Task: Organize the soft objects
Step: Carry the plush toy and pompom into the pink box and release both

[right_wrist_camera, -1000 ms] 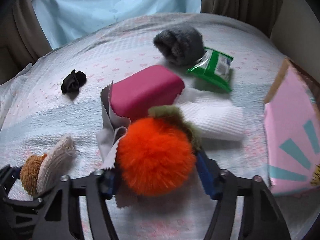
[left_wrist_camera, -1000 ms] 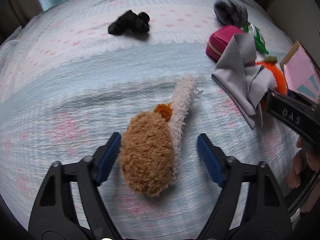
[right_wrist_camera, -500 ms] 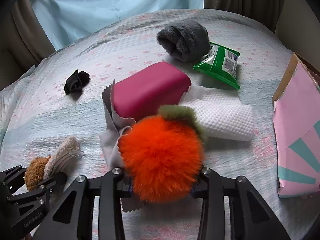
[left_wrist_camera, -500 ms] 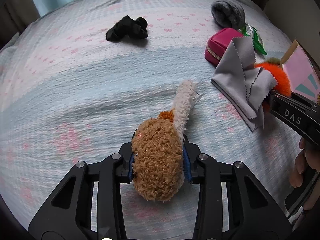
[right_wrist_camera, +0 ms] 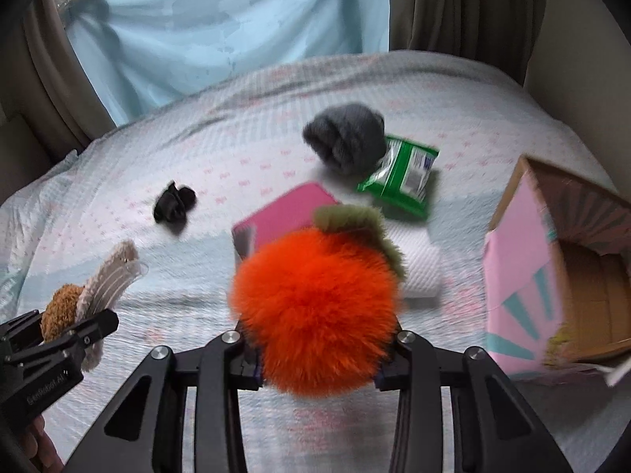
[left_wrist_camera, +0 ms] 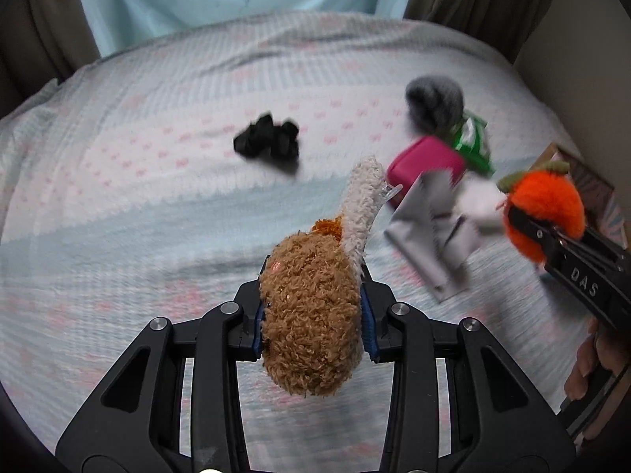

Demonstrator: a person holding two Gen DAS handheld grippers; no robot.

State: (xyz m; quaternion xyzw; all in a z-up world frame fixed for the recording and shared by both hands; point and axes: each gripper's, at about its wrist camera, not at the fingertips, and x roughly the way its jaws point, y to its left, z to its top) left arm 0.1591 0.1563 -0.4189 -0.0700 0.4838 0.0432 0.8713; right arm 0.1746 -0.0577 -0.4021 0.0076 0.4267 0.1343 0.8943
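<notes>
My left gripper point(left_wrist_camera: 311, 329) is shut on a brown and cream plush drumstick point(left_wrist_camera: 315, 307), held clear above the bed. The same plush drumstick point(right_wrist_camera: 75, 307) shows at the left of the right wrist view. My right gripper point(right_wrist_camera: 317, 358) is shut on a fluffy orange plush fruit point(right_wrist_camera: 315, 307) with a green tuft, also lifted off the bed. That orange plush point(left_wrist_camera: 546, 207) appears at the right of the left wrist view. On the bed lie a black bundle point(left_wrist_camera: 268, 142), a grey rolled sock point(right_wrist_camera: 347, 142), a grey cloth point(left_wrist_camera: 430, 228) and a white folded towel point(right_wrist_camera: 420, 268).
A magenta pouch point(right_wrist_camera: 288, 216) and a green packet point(right_wrist_camera: 406, 177) lie mid-bed. An open pink cardboard box point(right_wrist_camera: 552, 268) stands at the right edge. The bedspread point(left_wrist_camera: 138, 216) is pale blue and pink. Curtains point(right_wrist_camera: 221, 31) hang behind. A hand point(left_wrist_camera: 591, 362) grips the right tool.
Both grippers closed on their plush toys and then rose, lifting the drumstick and the orange fruit off the bed. The grey cloth stayed down.
</notes>
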